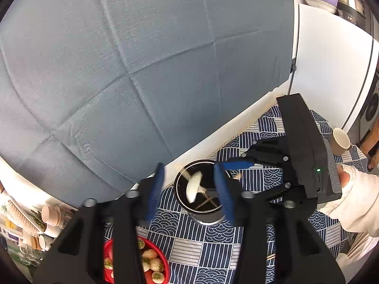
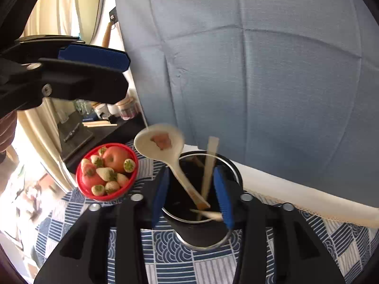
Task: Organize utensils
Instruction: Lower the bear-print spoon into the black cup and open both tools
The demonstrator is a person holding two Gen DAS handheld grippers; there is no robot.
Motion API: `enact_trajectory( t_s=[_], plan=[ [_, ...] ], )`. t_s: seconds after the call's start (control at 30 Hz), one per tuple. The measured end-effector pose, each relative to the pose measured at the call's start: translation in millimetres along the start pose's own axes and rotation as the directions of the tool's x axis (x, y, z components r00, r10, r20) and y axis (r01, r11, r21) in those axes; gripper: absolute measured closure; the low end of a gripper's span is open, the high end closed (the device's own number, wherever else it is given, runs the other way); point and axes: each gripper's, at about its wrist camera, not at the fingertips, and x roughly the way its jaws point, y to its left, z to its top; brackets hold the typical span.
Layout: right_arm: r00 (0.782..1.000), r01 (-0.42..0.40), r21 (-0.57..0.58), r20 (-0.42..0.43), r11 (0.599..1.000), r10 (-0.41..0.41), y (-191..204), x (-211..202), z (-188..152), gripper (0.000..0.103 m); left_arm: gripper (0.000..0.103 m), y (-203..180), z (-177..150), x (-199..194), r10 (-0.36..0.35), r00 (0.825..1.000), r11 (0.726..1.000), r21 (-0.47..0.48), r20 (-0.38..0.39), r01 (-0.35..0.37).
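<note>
Utensils in black holder (image 2: 201,222), lower centre of frame.
Left gripper (image 1: 191,189) and right gripper (image 2: 194,196) both released, grasping nothing; spoon (image 2: 161,144) and wooden stick (image 2: 209,163) leaning inside holder.

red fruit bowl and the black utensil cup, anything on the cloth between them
Nothing: the right wrist view shows only bare patterned tablecloth between the red fruit bowl and the black utensil cup; the white spoon leans out above that gap.
</note>
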Motion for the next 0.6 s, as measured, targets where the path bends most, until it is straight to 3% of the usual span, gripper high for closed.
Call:
enact_trajectory(
  t_s=[0.1,0.13,0.17,0.27,0.37,0.6],
  plan=[
    [0.999,0.044,-0.036,-0.023,0.998,-0.044,-3.4,-6.2,0.7,0.048,0.033,7.6,-3.5,0.8,0.003,1.0,0.999,-0.034,0.01,-0.002],
    [0.998,0.054,-0.042,-0.023,0.998,-0.055,-5.1,-8.4,1.2,0.042,0.024,9.7,-4.2,0.1,0.005,1.0,0.999,-0.047,0.018,-0.004],
    [0.998,0.064,-0.045,-0.022,0.997,-0.065,-6.5,-11.4,1.6,0.034,0.021,12.1,-5.3,-1.1,0.004,1.0,0.998,-0.061,0.027,-0.002],
    [0.996,0.086,-0.068,-0.03,0.994,-0.088,-9.9,-17.3,1.7,0.025,0.012,20.2,-8.2,-5.9,-0.006,0.999,0.994,-0.107,0.051,0.011],
    [0.993,0.102,-0.089,-0.046,0.991,-0.107,-10.2,-20.9,0.0,0.017,0.007,24.9,-14.4,-13.1,-0.012,0.997,0.99,-0.143,0.081,0.023],
    [0.989,0.109,-0.111,-0.084,0.988,-0.118,-9.8,-37.6,-6.8,0.016,0.006,29.4,-31.2,-21.1,-0.013,0.994,0.978,-0.205,0.106,0.035]
  ],
)
